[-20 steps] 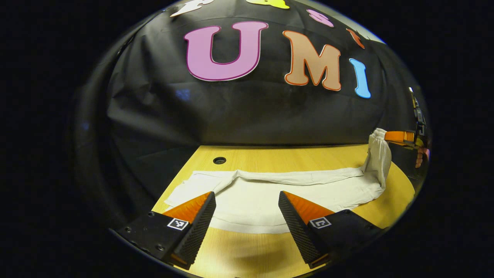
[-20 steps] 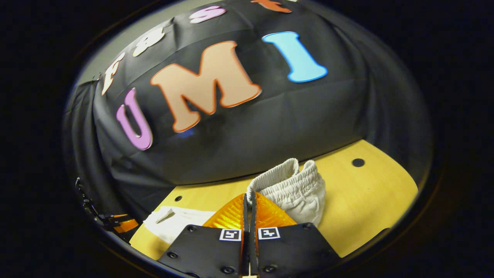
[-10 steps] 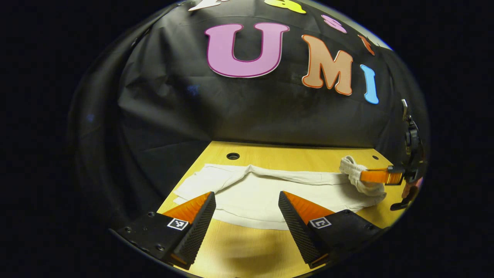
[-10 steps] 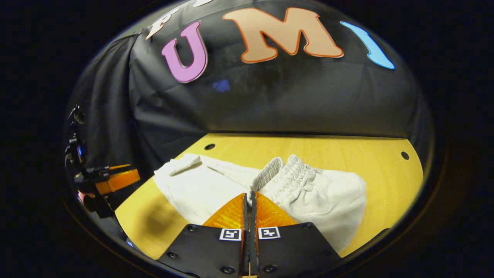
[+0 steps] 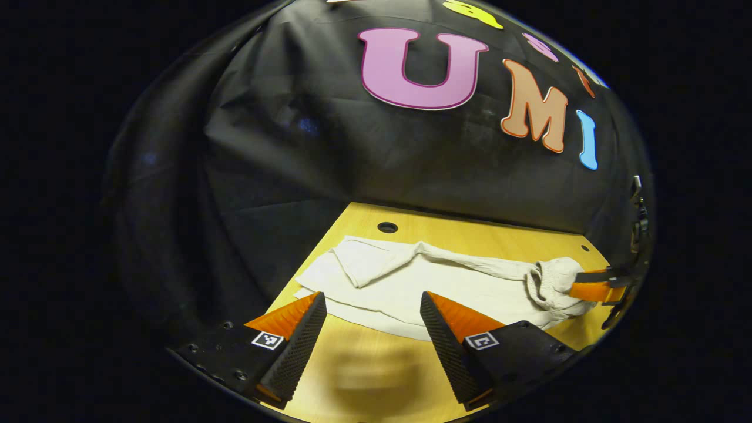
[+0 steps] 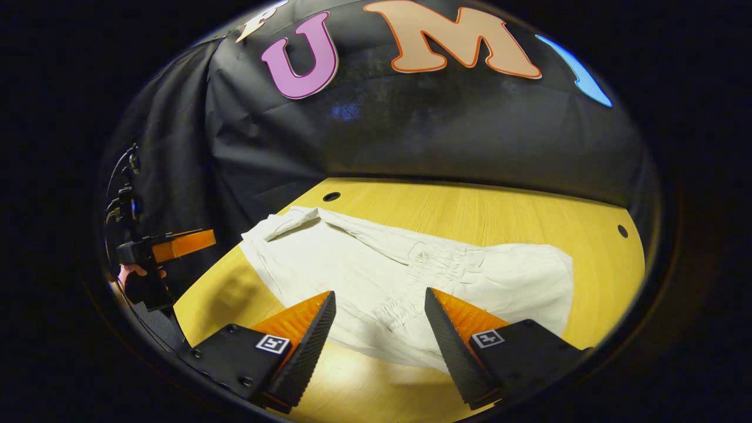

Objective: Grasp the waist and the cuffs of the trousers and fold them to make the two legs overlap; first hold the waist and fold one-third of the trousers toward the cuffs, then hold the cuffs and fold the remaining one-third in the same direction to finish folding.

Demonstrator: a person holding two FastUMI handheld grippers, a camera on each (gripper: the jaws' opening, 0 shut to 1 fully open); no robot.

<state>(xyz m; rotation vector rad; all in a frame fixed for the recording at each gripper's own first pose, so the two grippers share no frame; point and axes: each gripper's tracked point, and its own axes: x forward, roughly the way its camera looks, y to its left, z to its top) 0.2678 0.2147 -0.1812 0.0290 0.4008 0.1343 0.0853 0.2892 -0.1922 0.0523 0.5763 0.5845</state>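
Right gripper view: right gripper at 6 o'clock, fingers spread wide, holding nothing, hovering over the elastic waist of white cotton trousers lying flat on a yellow wooden table. Cuffs toward 10 o'clock. Left gripper likewise spread and empty, near the cuffs. Black cloth wall beyond.

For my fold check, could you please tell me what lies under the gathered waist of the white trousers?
The gathered waist rests on the white trousers' own legs, over the yellow wooden table. How many layers lie beneath is hidden.
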